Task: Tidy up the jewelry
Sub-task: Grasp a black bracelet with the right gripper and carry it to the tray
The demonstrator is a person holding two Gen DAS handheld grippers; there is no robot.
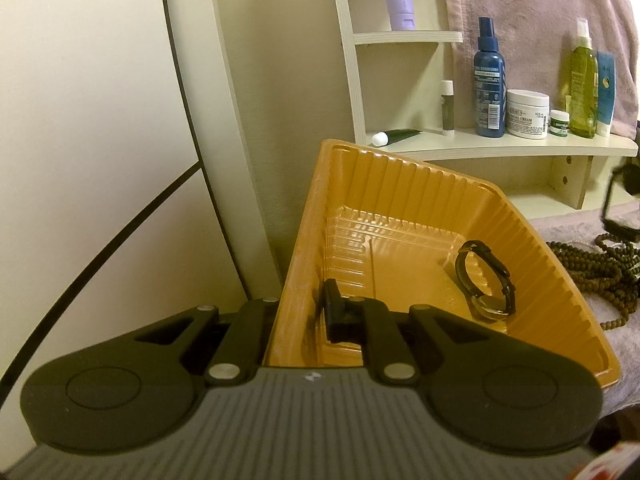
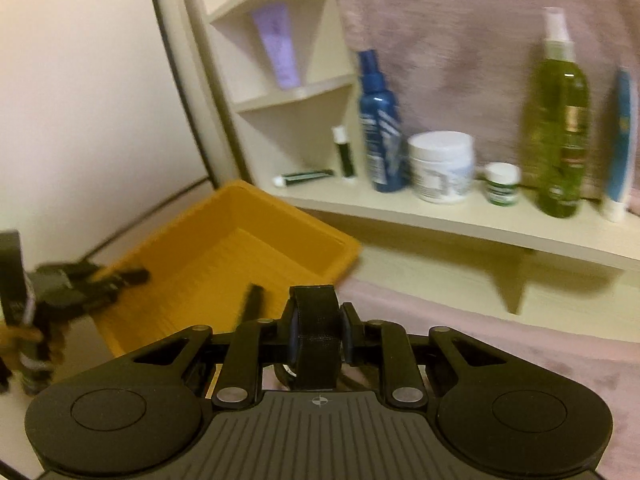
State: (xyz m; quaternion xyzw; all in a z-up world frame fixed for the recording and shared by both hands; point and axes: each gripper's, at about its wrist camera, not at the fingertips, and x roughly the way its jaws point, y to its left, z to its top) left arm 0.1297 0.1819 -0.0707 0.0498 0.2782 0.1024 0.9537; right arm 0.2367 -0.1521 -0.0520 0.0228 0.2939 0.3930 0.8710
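Right gripper [image 2: 316,334]: its fingers are clamped on a black band [image 2: 316,320], a strap-like loop standing upright between the pads, held above the pink cloth [image 2: 500,352]. Left gripper [image 1: 308,316]: fingers pinched tight on the near wall of the orange tray [image 1: 400,184], one pad inside, one outside. In the tray lies a wristwatch [image 1: 486,280] with a dark strap, on its side near the right wall. Brown prayer beads [image 1: 592,268] sit heaped just beside the tray. Behind, a shelf [image 1: 500,148] carries bottles and jars.
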